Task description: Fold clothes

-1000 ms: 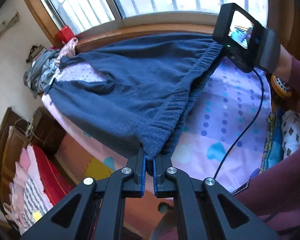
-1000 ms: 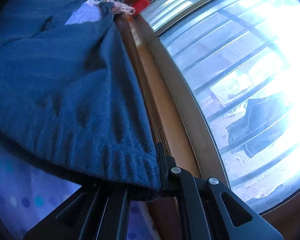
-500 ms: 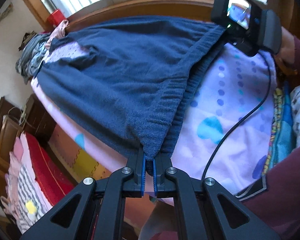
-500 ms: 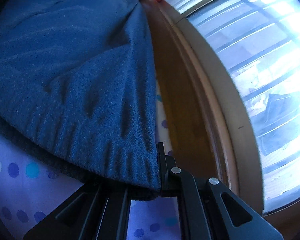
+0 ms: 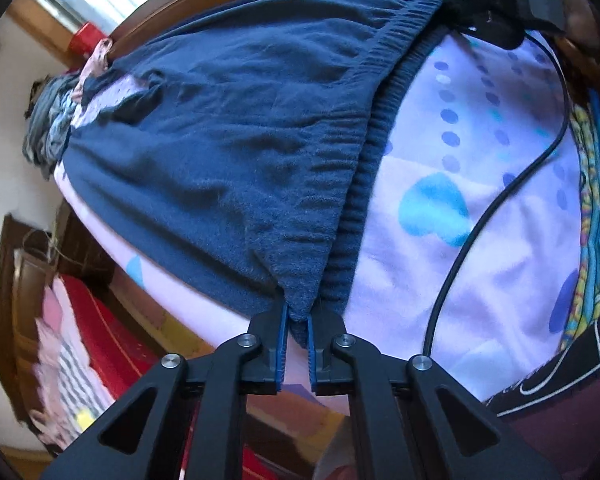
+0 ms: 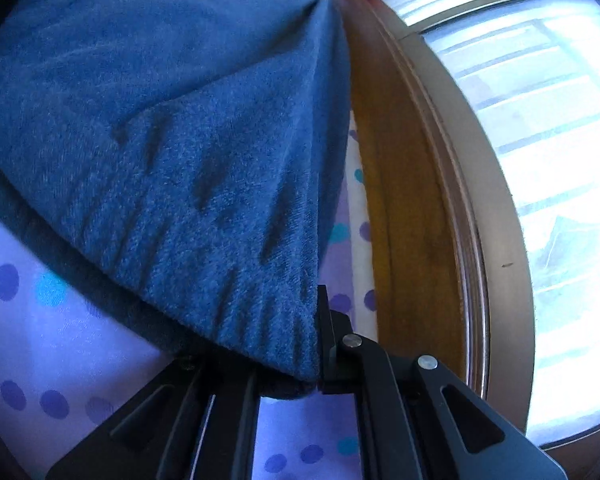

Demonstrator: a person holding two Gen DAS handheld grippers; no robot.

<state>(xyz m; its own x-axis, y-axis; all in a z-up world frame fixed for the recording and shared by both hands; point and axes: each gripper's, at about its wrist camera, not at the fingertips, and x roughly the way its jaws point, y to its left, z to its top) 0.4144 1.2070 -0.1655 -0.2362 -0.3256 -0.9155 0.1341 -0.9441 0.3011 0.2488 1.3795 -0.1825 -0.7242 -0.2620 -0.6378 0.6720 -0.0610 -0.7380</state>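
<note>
A dark blue fleece garment [image 5: 240, 128] with a ribbed elastic waistband [image 5: 364, 152] lies spread across the lilac dotted bed sheet [image 5: 480, 280]. My left gripper [image 5: 297, 312] pinches the near corner of the waistband; its jaws are opening, with cloth still filling the narrow gap. My right gripper [image 5: 450, 10] holds the far corner by the window. In the right wrist view the garment [image 6: 180, 140] drapes over one finger of that gripper [image 6: 300, 344], hiding it. The other finger presses against the cloth's edge, and these jaws are opening too.
A black cable [image 5: 500, 200] trails over the sheet from the right gripper. A wooden sill [image 6: 404, 200] and a window [image 6: 540, 120] border the bed's far side. A clothes pile [image 5: 48, 128] sits at the far end. A person's maroon sleeve [image 5: 572, 420] is at the lower right.
Both grippers have sunk toward the bed, and the garment has come down with them onto the sheet. The gap between the left jaws looks slightly wider.
</note>
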